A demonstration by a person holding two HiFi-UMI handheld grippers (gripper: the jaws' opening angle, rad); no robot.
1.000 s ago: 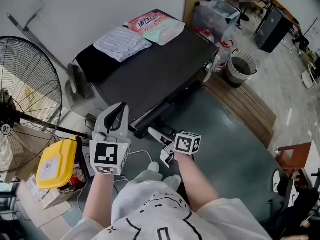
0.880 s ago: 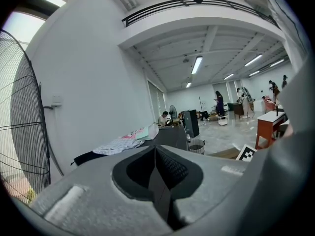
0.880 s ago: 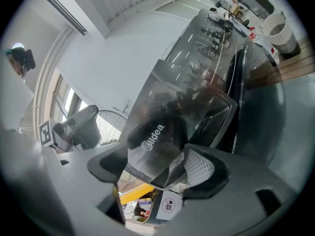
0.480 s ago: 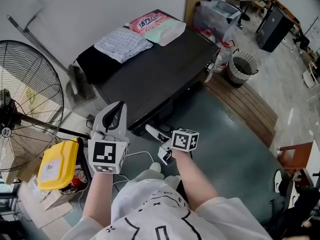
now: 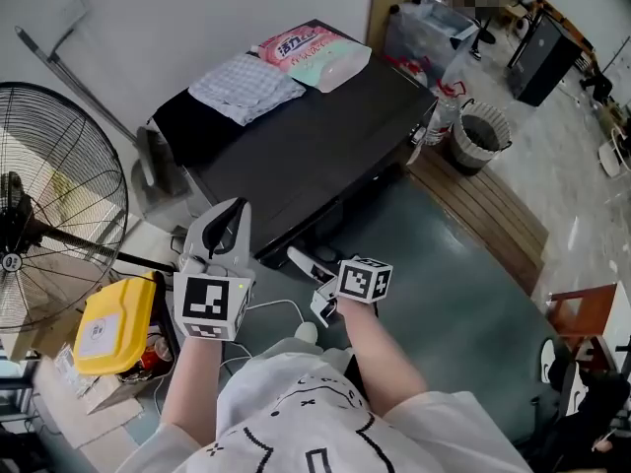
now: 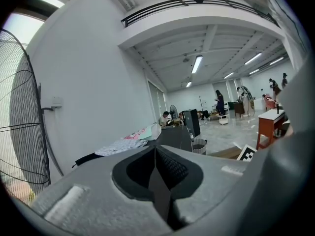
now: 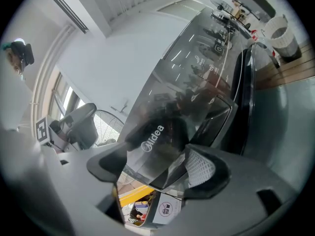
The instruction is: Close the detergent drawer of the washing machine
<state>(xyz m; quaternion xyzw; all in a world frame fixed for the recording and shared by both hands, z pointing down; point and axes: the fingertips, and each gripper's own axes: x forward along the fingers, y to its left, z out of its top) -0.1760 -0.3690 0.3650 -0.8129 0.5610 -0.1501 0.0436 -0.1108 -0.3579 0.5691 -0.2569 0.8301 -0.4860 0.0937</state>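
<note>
The black washing machine stands ahead of me, seen from above. Its detergent drawer sticks out of the front at the machine's left end. My right gripper is at the drawer. In the right gripper view the glossy drawer front with its logo sits between the two jaws of that gripper, which close on its sides. My left gripper is held upright left of the drawer, apart from the machine. Its pads meet with nothing between them.
A checked cloth and soft packages lie on the machine's top. A large floor fan stands at the left, with a yellow container below it. A bin and a wooden platform are to the right.
My right gripper and the drawer end have shifted slightly to the left and towards the machine. The left gripper has hardly moved.
</note>
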